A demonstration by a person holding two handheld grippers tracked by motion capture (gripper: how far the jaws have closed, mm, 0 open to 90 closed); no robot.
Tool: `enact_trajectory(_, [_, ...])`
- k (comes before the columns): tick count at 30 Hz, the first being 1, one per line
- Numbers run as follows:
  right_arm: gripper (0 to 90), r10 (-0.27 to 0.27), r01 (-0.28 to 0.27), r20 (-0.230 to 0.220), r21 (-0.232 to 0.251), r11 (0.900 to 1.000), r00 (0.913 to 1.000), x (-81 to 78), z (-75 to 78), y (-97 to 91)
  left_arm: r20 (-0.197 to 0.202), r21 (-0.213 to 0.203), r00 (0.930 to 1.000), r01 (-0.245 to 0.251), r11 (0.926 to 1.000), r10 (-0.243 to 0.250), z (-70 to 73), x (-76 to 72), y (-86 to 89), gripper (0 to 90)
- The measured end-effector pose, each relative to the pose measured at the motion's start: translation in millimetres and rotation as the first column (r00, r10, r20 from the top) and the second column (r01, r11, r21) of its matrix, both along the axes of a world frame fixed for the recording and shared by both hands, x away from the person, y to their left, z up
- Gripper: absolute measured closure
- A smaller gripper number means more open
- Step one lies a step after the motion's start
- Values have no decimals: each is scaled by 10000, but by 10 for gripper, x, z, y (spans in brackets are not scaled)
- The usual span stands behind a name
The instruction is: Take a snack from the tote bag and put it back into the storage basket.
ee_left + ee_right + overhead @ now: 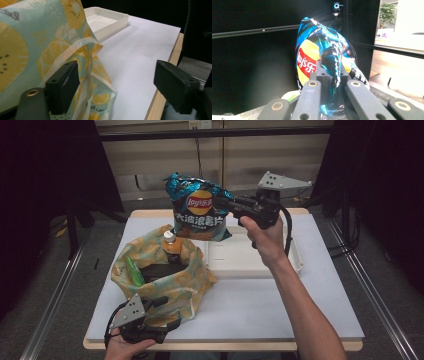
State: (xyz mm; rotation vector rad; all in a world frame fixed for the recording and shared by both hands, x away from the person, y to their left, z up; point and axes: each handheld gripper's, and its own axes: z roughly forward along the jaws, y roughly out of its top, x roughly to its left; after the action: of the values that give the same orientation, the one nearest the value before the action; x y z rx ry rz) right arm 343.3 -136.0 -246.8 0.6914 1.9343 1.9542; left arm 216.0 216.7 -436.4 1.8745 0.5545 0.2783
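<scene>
Right hand-held gripper (331, 75) clamping crisp bag (322, 52)

Right tongs (231, 206) gripping chip bag (200, 210) above lemon-print tote (162, 272), white tray (250, 257) beside.

Lower bodies of the orange-capped amber drink bottle (170, 246) and green plastic bottle (134, 271) were hidden inside the lemon-print fabric tote bag (192, 279); the bag's dark flat content was unidentifiable; small print on the blue foil crisp packet (201, 210) was illegible.
</scene>
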Motion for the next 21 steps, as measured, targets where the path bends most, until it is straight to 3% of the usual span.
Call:
enact_trajectory(5, [859,-305,306,-61,40,9995,9995,21,-20,-159,49,-7,10000,-47,10000,47,3,-3,15,178])
enact_trajectory(6, [859,-357,357,-59,17,9994,9993,22,-22,-182,-3,-155,9999,165,9997,-165,4,-2,14,178])
enact_trajectory(8, [859,-389,389,-38,92,9992,9992,23,-27,-211,105,0,9999,36,10000,-36,19,-18,8,178])
enact_trajectory(9, [860,-497,497,-17,165,9986,9988,20,-31,-277,146,-161,9994,307,9994,-305,19,-17,4,179])
enact_trajectory(11, [860,-538,539,-25,273,9982,9985,24,-39,-336,189,-101,9991,388,9992,-386,23,-23,2,193])
enact_trajectory(17, [859,-892,885,-332,-209,9959,9955,123,-155,-445,83,-166,9996,272,9995,-271,22,-13,17,197])
enact_trajectory(19, [859,-1056,1040,-536,-313,9941,9930,177,-219,-464,148,0,9999,-64,10000,64,22,-17,29,191])
enact_trajectory(21, [859,-1163,1142,-616,-371,9928,9913,210,-265,-478,69,-209,9998,191,9996,-189,14,5,48,191])
